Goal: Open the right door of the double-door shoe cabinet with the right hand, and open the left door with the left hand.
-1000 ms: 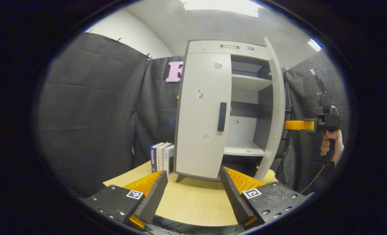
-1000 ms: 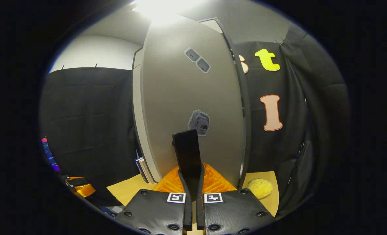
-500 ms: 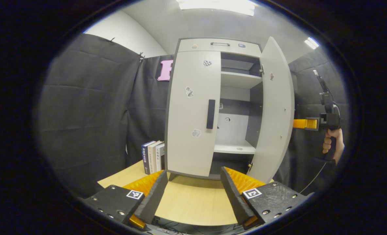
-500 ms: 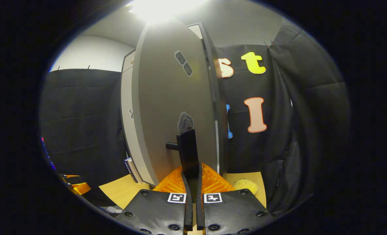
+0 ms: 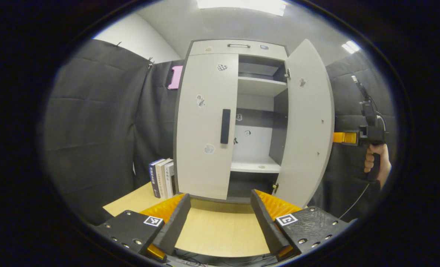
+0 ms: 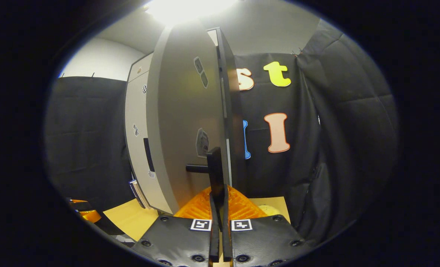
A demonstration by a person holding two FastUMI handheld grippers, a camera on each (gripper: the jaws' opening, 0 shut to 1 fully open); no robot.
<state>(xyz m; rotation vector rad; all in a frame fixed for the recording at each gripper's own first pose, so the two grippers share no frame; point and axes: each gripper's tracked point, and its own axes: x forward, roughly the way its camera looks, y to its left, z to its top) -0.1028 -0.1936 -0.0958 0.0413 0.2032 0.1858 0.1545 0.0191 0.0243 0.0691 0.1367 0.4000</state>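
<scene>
The grey shoe cabinet [image 5: 238, 46] stands on a wooden table. Its right door [image 5: 307, 122] is swung wide open, baring white shelves [image 5: 255, 165]. In the right gripper view my right gripper [image 6: 219, 193] is shut on that door's black handle [image 6: 215, 170], with the door's face [image 6: 179, 118] edge-on before it. The same gripper [image 5: 348, 138] shows behind the open door in the left gripper view, held by a hand [image 5: 376, 163]. The left door [image 5: 205, 122] is closed, its black handle [image 5: 225, 126] at mid-height. My left gripper [image 5: 220, 207] is open, well short of the cabinet, holding nothing.
Three books [image 5: 161, 178] stand upright on the table [image 5: 220, 233] just left of the cabinet. A yellow object [image 6: 266, 210] lies on the table near the right door's foot. Black cloth walls close in on both sides.
The right door has swung further open with my right gripper on its handle. The left gripper view has shifted so the cabinet sits more central and face-on.
</scene>
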